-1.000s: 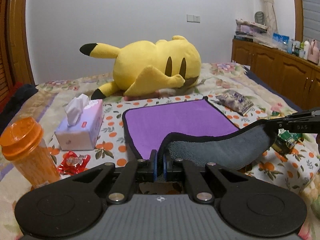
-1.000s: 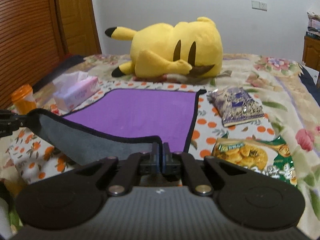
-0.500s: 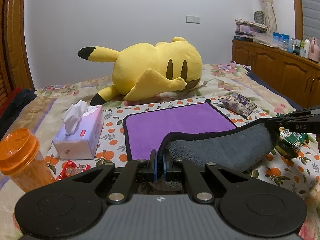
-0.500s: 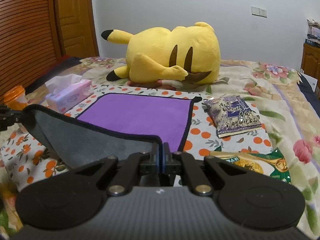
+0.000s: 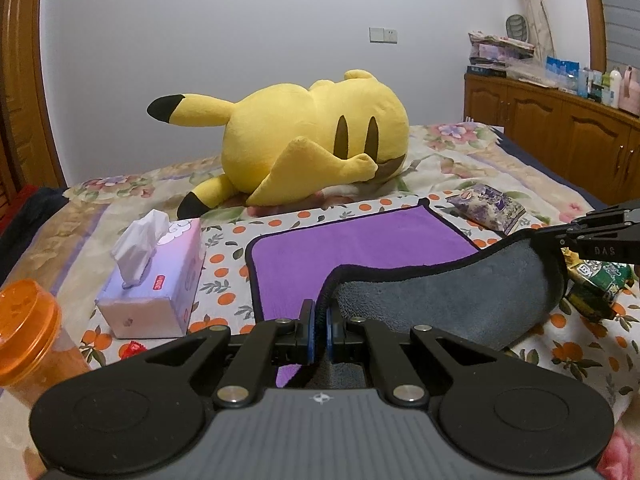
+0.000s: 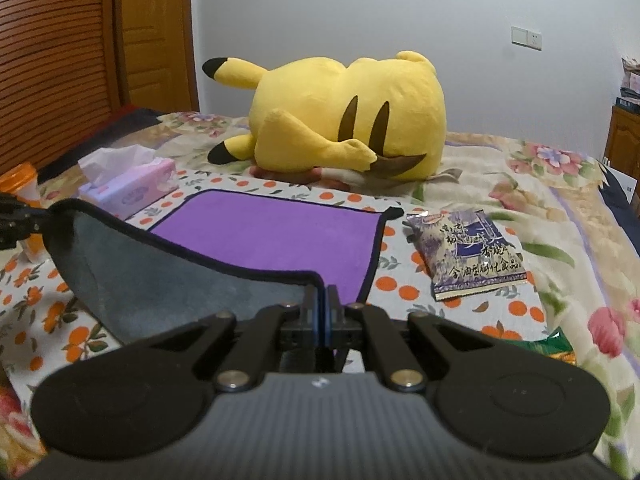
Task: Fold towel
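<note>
A towel, purple on top and grey underneath with a black hem, lies on the flowered bed. Its near edge is lifted and turned over, so the grey side shows. My left gripper is shut on the near left corner. My right gripper is shut on the near right corner; it also shows in the left wrist view. In the right wrist view the purple part lies flat beyond the raised grey flap. The left gripper shows at the left edge there.
A big yellow plush toy lies behind the towel. A tissue box and an orange-lidded jar stand to the left. A purple snack bag and a green snack bag lie to the right. Wooden cabinets stand at right.
Both grippers have risen and moved forward with the towel's near corners. More of the grey underside shows and less of the purple top.
</note>
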`<action>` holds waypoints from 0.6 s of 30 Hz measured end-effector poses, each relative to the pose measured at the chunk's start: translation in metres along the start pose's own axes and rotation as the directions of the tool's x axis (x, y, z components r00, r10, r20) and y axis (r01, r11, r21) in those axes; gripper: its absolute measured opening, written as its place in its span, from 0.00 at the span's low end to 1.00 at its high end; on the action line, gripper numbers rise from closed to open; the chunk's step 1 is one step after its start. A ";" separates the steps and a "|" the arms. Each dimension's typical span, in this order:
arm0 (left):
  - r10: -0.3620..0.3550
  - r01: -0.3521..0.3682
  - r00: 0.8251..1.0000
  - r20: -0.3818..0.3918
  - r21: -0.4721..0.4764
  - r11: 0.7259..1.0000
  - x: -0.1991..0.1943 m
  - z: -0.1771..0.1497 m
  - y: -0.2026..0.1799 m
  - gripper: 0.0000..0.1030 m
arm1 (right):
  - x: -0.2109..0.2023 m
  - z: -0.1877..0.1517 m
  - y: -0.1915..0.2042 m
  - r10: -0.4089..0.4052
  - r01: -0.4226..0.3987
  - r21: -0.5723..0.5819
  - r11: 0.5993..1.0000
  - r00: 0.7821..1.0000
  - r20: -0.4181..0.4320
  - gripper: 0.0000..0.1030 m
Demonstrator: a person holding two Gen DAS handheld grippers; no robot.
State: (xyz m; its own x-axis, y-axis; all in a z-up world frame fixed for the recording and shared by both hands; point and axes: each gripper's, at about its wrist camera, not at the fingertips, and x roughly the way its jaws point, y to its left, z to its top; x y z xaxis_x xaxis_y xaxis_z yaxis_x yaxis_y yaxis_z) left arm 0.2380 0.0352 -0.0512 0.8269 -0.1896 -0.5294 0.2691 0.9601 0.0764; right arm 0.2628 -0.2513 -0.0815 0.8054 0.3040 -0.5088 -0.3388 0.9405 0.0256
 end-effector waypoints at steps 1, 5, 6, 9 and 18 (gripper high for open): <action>0.000 0.000 1.000 -0.001 -0.001 1.000 0.002 0.001 0.001 0.06 | 0.002 0.000 0.000 0.000 0.000 -0.003 1.000 1.000 -0.001 0.03; 0.005 -0.005 1.000 -0.001 -0.002 1.000 0.007 0.004 0.004 0.06 | 0.007 0.002 -0.002 -0.003 0.003 -0.011 1.000 1.000 0.002 0.03; 0.006 -0.006 1.000 0.000 -0.005 1.000 0.008 0.005 0.005 0.06 | 0.008 0.003 -0.002 -0.003 0.003 -0.013 1.000 1.000 0.005 0.03; 0.009 -0.009 1.000 0.008 -0.001 1.000 0.009 0.008 0.006 0.06 | 0.009 0.007 -0.003 -0.004 0.004 -0.014 1.000 1.000 0.012 0.03; 0.012 -0.012 0.999 0.033 -0.009 1.000 0.013 0.022 0.012 0.06 | 0.011 0.021 -0.001 -0.001 0.002 -0.029 1.000 0.999 0.048 0.03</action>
State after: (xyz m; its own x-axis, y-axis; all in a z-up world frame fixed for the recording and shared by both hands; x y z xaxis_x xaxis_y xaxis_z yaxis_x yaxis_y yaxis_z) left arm 0.2631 0.0392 -0.0385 0.8458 -0.1846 -0.5006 0.2548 0.9641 0.0750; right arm 0.2825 -0.2461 -0.0690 0.8281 0.3104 -0.4668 -0.3509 0.9364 0.0000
